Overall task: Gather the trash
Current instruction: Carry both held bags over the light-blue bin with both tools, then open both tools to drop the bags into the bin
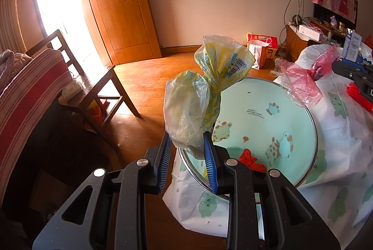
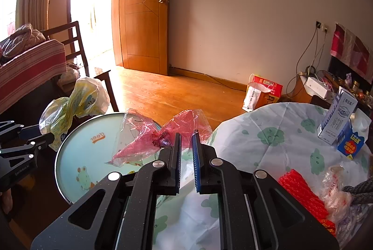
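A: Nearest first. What did the left gripper [image 1: 187,145] have?

B: Its jaws were clenched on a crumpled yellow and white plastic bag [image 1: 202,91], pinched at the lower end so the rest stood up above the fingertips, over the edge of the round glass worktop [image 1: 291,110] with the cartoon animal print.

A: And the right gripper [image 2: 186,141]?

B: Its jaws were nearly closed on the twisted middle of a pink cellophane wrapper [image 2: 163,138]. The loose ends fanned out over the glass and the green-printed white tablecloth [image 2: 268,133].

A: How would those two handle?

B: My guess is that both were almost weightless, soft and slippery. They would crush rather than break. The knot or twist looked like the safest place to hold, since a single flat layer could slide out of the pads.

A: Anything else to collect?

B: A small red scrap [image 1: 250,157] lay on the glass just beyond the left jaws. A red corrugated piece [image 2: 303,191] and a clear crinkled bag [image 2: 335,194] sat on the cloth to the right, near a milk carton [image 2: 338,114].

A: Farther off?

B: A dark wooden chair [image 1: 105,91], a red gift bag [image 2: 263,91] on the wood floor, then the door [image 2: 144,12]. I saw no bin.
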Demonstrator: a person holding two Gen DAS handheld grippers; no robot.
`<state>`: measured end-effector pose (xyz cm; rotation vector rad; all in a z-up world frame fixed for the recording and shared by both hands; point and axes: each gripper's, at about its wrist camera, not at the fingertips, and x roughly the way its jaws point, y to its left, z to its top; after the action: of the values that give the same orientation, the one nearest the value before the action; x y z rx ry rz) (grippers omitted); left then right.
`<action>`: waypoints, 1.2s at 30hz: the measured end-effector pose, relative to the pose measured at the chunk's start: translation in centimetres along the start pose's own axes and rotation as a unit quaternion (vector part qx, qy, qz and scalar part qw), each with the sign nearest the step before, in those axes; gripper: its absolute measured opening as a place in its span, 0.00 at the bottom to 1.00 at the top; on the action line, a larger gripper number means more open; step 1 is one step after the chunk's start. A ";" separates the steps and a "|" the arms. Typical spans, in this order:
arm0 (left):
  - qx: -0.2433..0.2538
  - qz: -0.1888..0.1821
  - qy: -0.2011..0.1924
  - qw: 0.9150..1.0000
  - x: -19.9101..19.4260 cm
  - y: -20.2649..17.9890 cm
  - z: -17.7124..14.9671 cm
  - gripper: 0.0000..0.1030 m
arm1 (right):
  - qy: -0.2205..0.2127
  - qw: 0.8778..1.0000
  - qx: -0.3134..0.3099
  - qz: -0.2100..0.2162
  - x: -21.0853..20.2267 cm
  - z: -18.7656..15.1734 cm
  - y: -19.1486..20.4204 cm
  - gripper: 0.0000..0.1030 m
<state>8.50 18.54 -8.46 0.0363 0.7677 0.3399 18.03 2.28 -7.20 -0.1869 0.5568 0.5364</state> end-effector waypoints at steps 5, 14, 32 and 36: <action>0.000 0.000 0.000 1.000 0.0 -0.1 0.0 0.27 | 0.000 1.000 0.000 0.001 0.0 0.0 0.0 0.10; -0.001 -0.001 0.000 1.000 0.0 -0.1 0.0 0.27 | 0.001 1.000 -0.004 0.001 0.1 0.1 0.3 0.10; -0.001 -0.008 0.000 1.000 -0.1 -0.2 0.0 0.27 | 0.005 1.000 -0.012 0.007 0.6 0.1 1.1 0.10; 0.000 -0.010 0.000 1.000 0.0 -0.2 0.0 0.27 | 0.009 1.000 -0.014 0.010 0.9 -0.1 1.4 0.10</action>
<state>8.53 18.30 -8.53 0.0285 0.7679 0.3220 17.89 3.79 -7.78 -0.2130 0.5694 0.5619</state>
